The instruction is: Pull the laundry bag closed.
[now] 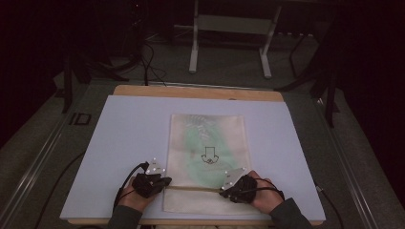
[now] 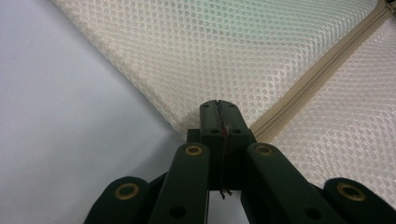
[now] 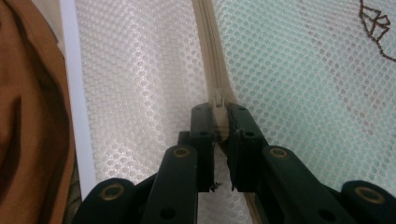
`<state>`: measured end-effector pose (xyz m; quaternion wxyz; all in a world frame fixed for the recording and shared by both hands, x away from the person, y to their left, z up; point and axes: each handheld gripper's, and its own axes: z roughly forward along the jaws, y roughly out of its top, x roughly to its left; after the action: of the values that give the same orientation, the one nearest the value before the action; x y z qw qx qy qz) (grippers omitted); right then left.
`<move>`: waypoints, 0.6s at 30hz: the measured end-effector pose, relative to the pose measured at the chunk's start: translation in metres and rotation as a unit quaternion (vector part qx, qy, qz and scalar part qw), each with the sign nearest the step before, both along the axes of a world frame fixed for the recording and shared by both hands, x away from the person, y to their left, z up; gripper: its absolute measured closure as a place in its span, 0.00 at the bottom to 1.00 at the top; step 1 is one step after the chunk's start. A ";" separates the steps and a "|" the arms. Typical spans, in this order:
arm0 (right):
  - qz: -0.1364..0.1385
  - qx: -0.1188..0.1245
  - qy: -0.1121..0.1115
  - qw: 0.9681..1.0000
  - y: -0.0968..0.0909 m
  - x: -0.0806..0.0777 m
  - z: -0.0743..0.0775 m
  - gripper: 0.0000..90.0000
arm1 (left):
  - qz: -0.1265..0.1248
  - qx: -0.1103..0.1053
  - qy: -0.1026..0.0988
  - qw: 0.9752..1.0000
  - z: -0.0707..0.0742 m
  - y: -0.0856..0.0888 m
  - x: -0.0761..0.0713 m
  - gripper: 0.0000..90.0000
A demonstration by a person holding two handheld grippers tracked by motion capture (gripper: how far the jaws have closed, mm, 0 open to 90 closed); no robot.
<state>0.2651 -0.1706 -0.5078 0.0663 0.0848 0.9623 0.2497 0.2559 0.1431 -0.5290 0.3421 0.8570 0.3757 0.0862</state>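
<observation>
My mesh laundry bag (image 1: 207, 143) lies flat on the worktop (image 1: 119, 143), its long side running away from me, with something green showing through the netting. The zip (image 1: 196, 188) crosses the bag near my edge, from left to right, and that line is what the next move turns on.

My left hand-held gripper (image 1: 165, 182) sits at the left end of the zip, at the bag's left edge. In the left gripper view its jaws are pressed together right at the corner of the mesh (image 2: 224, 56) where the zip tape (image 2: 317, 74) starts; they appear to pinch the fabric edge there, though the contact itself is hidden beneath the jaw tips.

My right hand-held gripper (image 1: 223, 190) is at the other end, near the bag's right edge. In the right gripper view its jaws close on the zip tape just below the small pale slider (image 3: 218, 99), which sits straight ahead between the jaw tips.

So the slider lies with my right hand, and its travel runs along the zip towards my left, which I judge anchors the bag while the right pulls.
</observation>
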 end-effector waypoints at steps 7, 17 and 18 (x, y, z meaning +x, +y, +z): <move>0.000 0.003 0.001 1.000 -0.001 0.000 0.000 0.92 | 0.000 0.001 0.000 1.000 0.000 0.000 0.000 0.99; -0.004 0.007 0.003 1.000 -0.006 0.000 0.000 0.92 | 0.000 0.001 0.000 1.000 0.000 0.000 0.000 0.99; -0.006 0.005 0.002 1.000 -0.007 -0.001 0.001 0.92 | -0.001 0.001 0.000 1.000 0.000 0.000 0.000 0.99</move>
<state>0.2646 -0.1779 -0.5073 0.0655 0.0917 0.9606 0.2539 0.2558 0.1429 -0.5288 0.3413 0.8576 0.3750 0.0869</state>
